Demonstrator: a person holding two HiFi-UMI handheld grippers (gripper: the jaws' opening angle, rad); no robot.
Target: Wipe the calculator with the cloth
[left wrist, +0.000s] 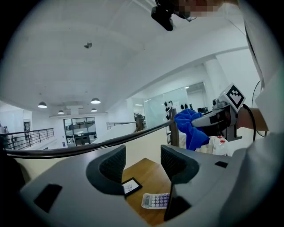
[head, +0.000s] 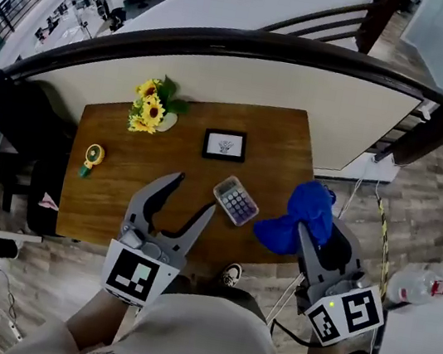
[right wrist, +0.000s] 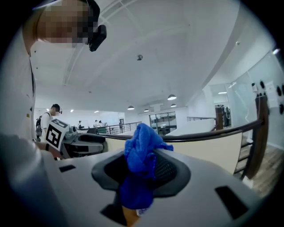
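Calculator lies on the surface just before the picture frame. Beside it, the right gripper has its jaws pinched on the blue cloth, seemingly ready for wiping. The left gripper holds its jaws wide, empty.

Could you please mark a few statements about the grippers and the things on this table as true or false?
1. The right gripper is shut on the blue cloth. True.
2. The left gripper grips the calculator. False: its jaws stand apart and empty, and the calculator lies on the table.
3. The cloth covers the calculator. False: it hangs in the right gripper, off to the calculator's side.
4. A small picture frame sits on the table beyond the calculator. True.
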